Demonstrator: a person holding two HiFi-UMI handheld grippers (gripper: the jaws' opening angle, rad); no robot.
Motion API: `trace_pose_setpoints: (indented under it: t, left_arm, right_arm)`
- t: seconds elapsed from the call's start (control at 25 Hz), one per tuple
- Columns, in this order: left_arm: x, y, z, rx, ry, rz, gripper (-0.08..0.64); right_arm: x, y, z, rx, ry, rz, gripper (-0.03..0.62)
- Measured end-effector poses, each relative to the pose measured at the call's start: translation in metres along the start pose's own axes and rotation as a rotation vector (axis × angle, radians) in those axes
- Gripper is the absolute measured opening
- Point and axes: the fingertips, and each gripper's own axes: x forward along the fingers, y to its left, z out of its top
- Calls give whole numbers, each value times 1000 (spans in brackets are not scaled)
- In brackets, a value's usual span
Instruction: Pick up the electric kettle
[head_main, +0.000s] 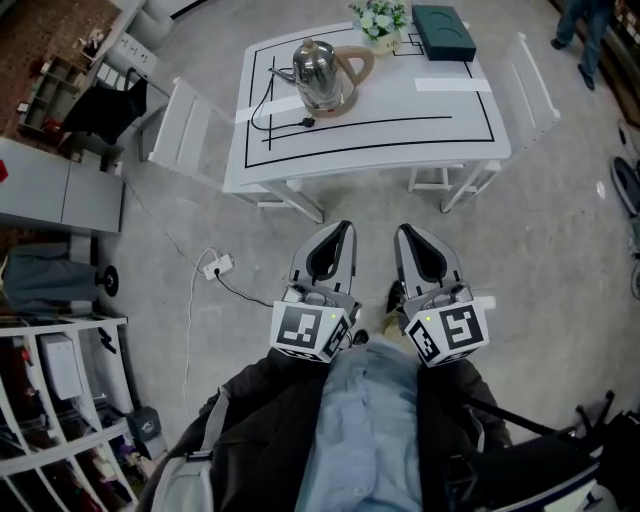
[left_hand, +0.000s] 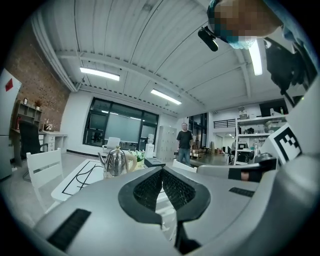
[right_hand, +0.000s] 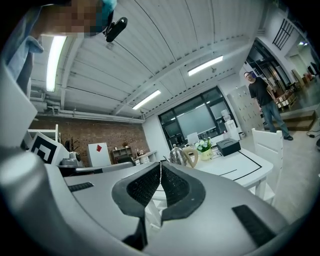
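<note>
I hold my left gripper (head_main: 342, 230) and right gripper (head_main: 407, 233) side by side before me, each with jaws pressed together on nothing. The steel electric kettle (head_main: 318, 75) stands on the white table (head_main: 400, 125) at twelve o'clock, well apart from both tips, with a flower pot (head_main: 380, 22) at its two o'clock.
</note>
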Motion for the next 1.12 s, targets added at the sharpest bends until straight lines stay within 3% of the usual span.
trace_pose_setpoints:
  t: [0.6,0.84,1.12]
  left_arm:
    - [73,-5,18,23,-11,47,8]
    - [80,16,15,15,11,113,8]
    - [89,52,5,-29,-10,169,8]
  right_arm:
    - [38,-63,32,21,-7,46,18]
    - [64,-64,21,33,32,121,18]
    - [96,-64,13,8,61,144,18]
